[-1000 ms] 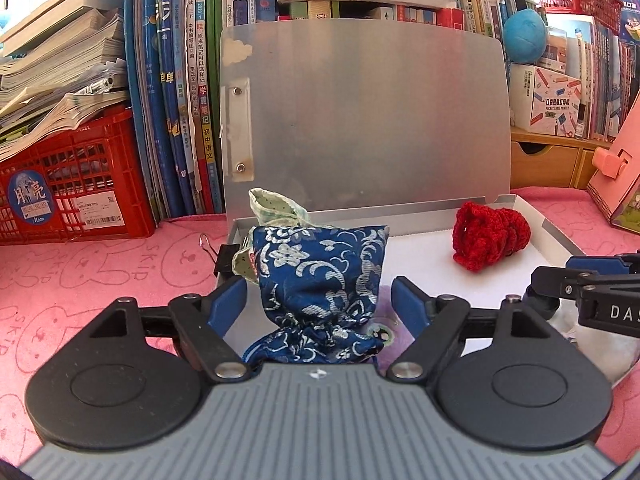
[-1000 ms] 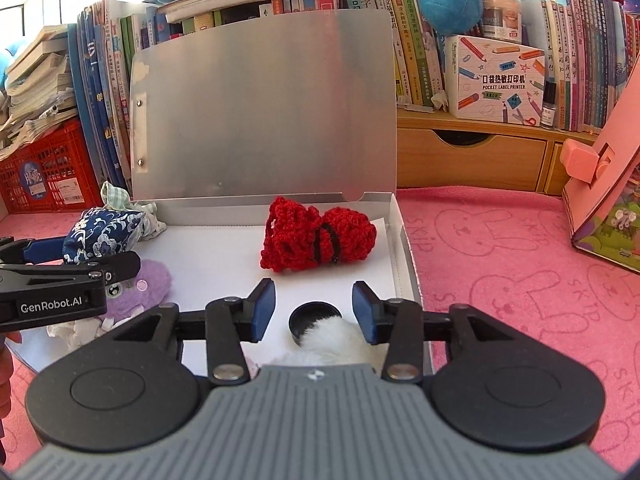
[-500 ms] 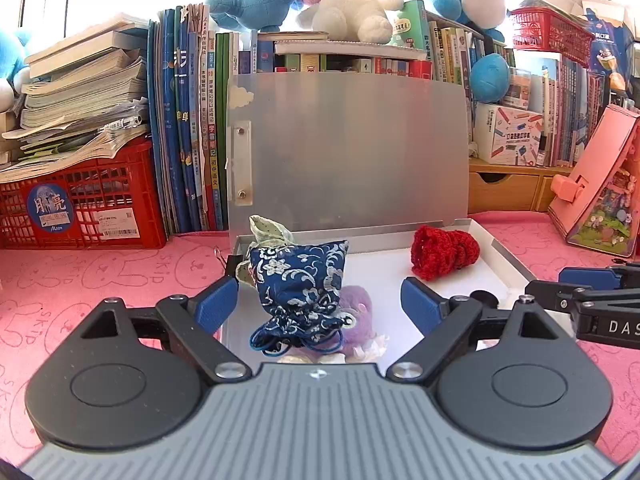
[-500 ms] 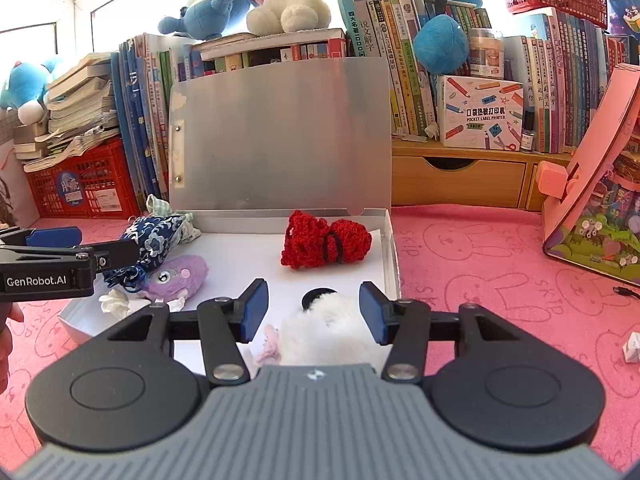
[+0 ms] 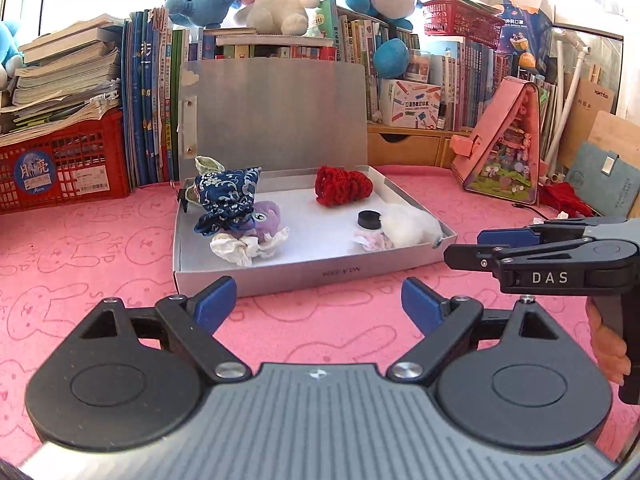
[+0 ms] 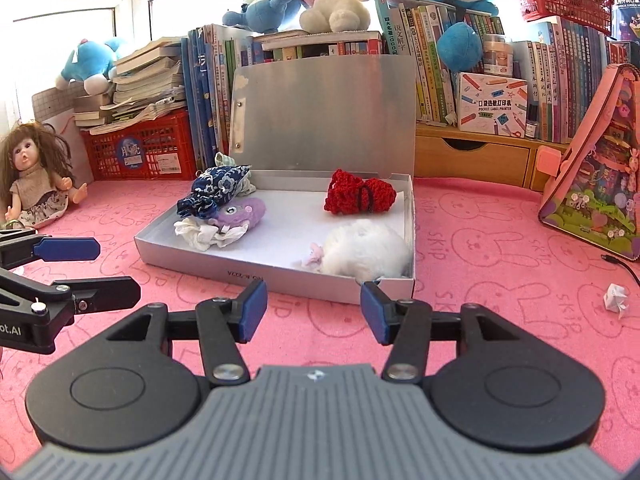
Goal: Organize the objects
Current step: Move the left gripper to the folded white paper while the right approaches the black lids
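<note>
An open silver box (image 5: pixel 320 276) lies on the pink mat with its lid standing up. Inside at the left are a blue floral pouch (image 5: pixel 228 200), a purple plush (image 5: pixel 268 220) and a crumpled white cloth (image 5: pixel 244 246). A red crochet pouch (image 5: pixel 342 186) lies at the back right. A black disc (image 5: pixel 369 219) and a white fluffy toy (image 5: pixel 408 226) are at the front right. My left gripper (image 5: pixel 318 300) hangs open and empty in front of the box. My right gripper (image 6: pixel 313 306) is open and empty too, just short of the box's near corner.
A doll (image 6: pixel 36 184) sits at the far left. A red crate (image 5: pixel 60 172) and rows of books stand behind the box. A pink toy house (image 5: pixel 504 152) leans at the right. A crumpled paper scrap (image 6: pixel 614 296) and a cable end (image 6: pixel 624 264) lie on the mat.
Both grippers have drawn back out of the box toward me. The blue pouch, earlier between the left fingers, now lies in the box; the white fluffy toy is no longer between the right fingers.
</note>
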